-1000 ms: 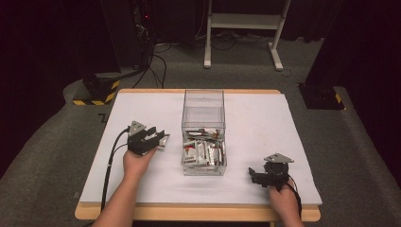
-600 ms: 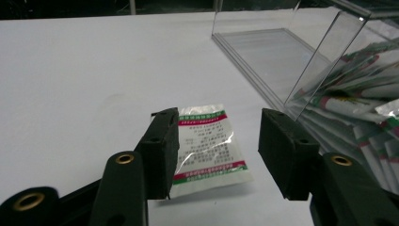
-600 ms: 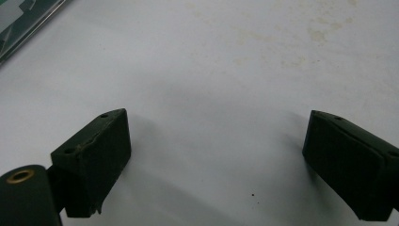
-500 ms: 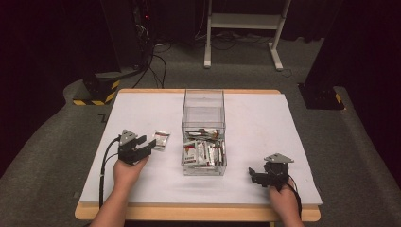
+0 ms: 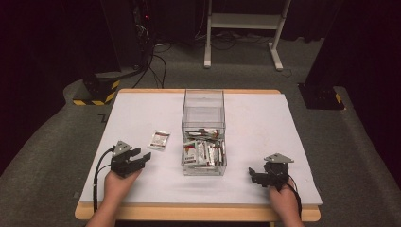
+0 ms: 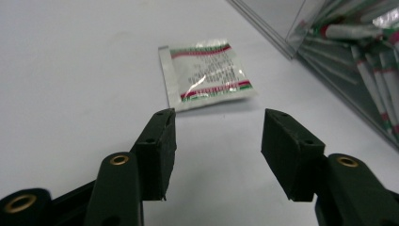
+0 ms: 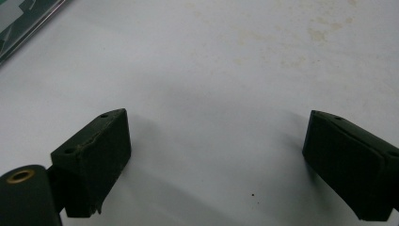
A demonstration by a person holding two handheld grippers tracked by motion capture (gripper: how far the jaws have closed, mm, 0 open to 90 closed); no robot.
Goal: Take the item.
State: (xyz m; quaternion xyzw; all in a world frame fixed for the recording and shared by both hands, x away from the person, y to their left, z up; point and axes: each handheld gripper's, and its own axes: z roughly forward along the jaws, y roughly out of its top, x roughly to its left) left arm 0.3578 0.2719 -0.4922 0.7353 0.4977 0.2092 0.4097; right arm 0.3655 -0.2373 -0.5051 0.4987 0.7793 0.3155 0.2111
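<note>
Plainly one sachet (image 5: 159,140) lies loose on the bench left of the clear box (image 5: 203,132) at its middle, just ahead of the left gripper (image 5: 142,157), jaws apart and empty like the right gripper (image 5: 253,176) near the front right corner; pinch it low by an edge.

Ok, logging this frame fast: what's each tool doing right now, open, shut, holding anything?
Left tool: open, holding nothing; a sachet lies on the table just beyond it.
Right tool: open wide, holding nothing.
</note>
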